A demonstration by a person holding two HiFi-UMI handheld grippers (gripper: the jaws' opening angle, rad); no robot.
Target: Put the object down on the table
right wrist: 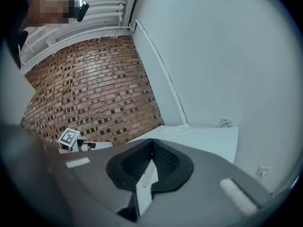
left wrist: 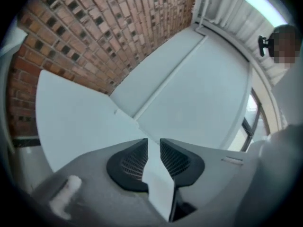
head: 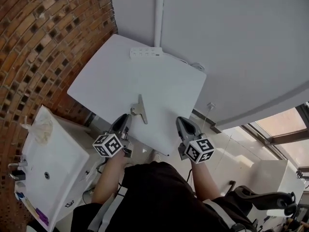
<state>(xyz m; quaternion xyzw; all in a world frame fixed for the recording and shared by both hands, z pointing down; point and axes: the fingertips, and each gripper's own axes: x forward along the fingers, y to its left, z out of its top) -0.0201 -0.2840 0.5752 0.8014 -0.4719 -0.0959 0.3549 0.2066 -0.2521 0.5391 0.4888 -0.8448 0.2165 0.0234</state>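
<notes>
A grey metal piece (head: 140, 109), a flat bar with a wider tab, lies on the white table (head: 120, 76) close to its near edge, and nothing touches it. My left gripper (head: 126, 117) hovers just in front of it, slightly to its left. Its jaws are open with a narrow gap, and only the tabletop shows between them (left wrist: 152, 141). My right gripper (head: 181, 121) hangs at the table's near right edge, apart from the piece. Its fingertips meet (right wrist: 152, 142) and hold nothing.
A white power strip (head: 146, 52) lies at the table's far edge against the white wall. A brick wall (head: 43, 42) runs along the left, with a white sink (head: 53, 163) below it. A dark chair (head: 270, 199) stands at the lower right beside a window.
</notes>
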